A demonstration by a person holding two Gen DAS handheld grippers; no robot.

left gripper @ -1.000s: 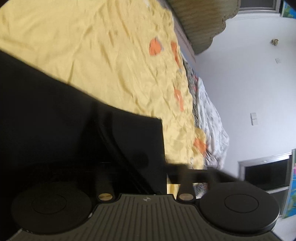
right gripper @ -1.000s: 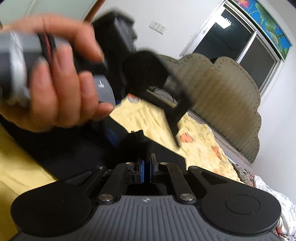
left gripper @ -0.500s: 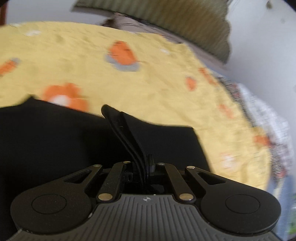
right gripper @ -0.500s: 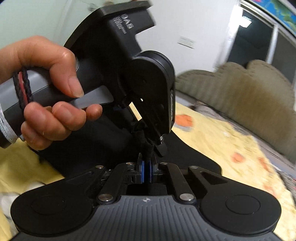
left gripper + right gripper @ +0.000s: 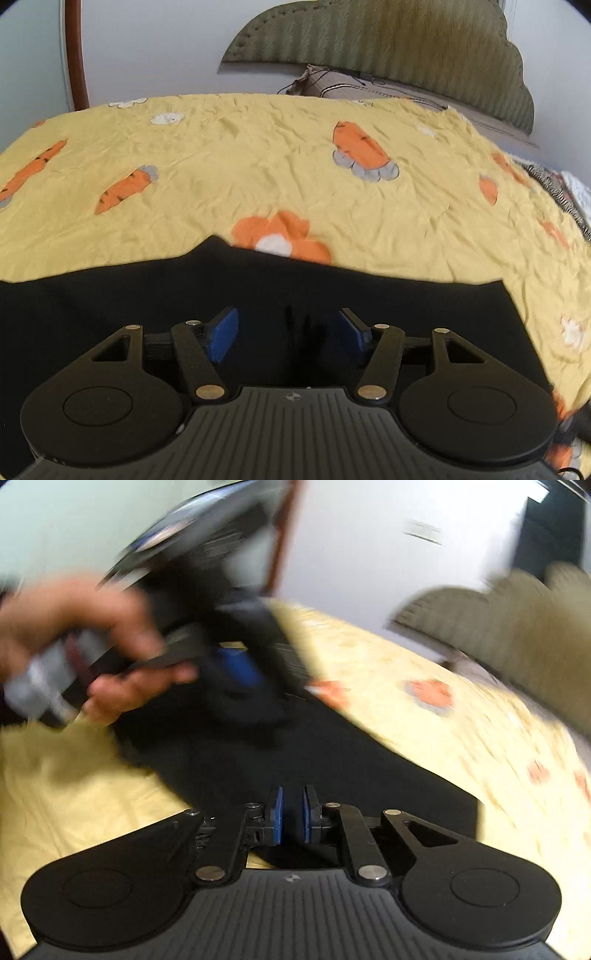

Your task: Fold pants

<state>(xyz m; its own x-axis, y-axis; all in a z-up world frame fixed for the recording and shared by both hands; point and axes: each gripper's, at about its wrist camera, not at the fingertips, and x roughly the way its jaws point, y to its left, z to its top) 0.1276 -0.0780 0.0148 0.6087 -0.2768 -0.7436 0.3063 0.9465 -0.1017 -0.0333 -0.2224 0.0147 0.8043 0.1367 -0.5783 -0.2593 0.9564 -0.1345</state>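
Black pants [image 5: 258,295] lie flat on a yellow carrot-print bedsheet [image 5: 258,166]. In the left wrist view my left gripper [image 5: 288,332] is open just above the pants, blue pads [image 5: 221,334] wide apart, holding nothing. In the right wrist view my right gripper [image 5: 292,816] hovers over the pants [image 5: 332,771] with its blue pads a small gap apart and no cloth between them. The left gripper [image 5: 236,672] and the hand holding it show blurred at the upper left, over the far end of the pants.
A green padded headboard [image 5: 388,44] stands at the far end of the bed, with a pillow and cables in front of it. A patterned blanket [image 5: 565,192] lies at the bed's right edge. A white wall and wooden door frame [image 5: 75,55] are behind.
My left gripper has let go of the pants' edge and opened wide. My right gripper has opened slightly and released the cloth. The pants now lie flat.
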